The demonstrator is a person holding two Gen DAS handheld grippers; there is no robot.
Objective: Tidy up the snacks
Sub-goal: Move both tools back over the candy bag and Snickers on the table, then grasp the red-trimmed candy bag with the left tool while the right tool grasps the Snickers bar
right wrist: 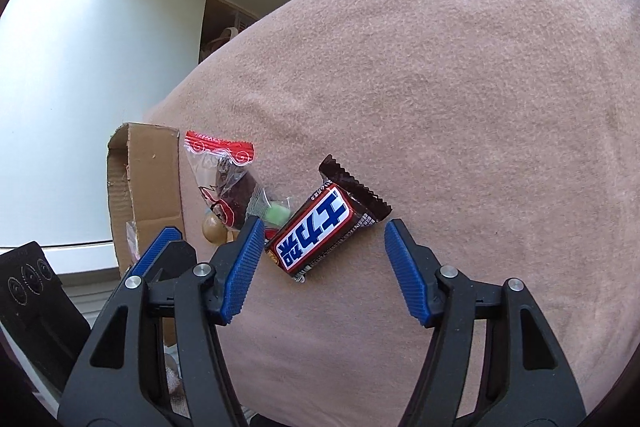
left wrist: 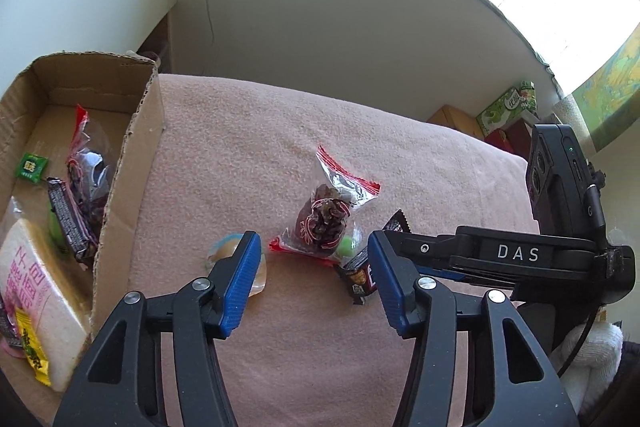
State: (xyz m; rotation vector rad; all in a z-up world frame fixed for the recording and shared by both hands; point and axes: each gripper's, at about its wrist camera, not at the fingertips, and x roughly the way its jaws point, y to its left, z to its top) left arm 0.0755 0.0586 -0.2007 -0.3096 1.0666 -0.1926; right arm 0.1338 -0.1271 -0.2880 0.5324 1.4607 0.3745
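- Lying on a fuzzy pink blanket [right wrist: 460, 67]: a glossy brown chocolate bar [right wrist: 320, 231] with zigzag ends; a crinkly clear date packet [left wrist: 326, 217], red-edged
- Right hand-held gripper [right wrist: 324, 247] released, ribbed blue pads flanking the bar
- Left hand-held gripper [left wrist: 314, 267] released, above the blanket
- Torn cardboard box [left wrist: 132, 163] holds other snacks; white wall behind

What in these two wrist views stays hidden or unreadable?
- Left wrist view: chocolate bar mostly behind the left gripper finger and right gripper's arm.
- Left wrist view: round candy partly behind the other finger.
- Right wrist view: cardboard box contents hidden by its wall.
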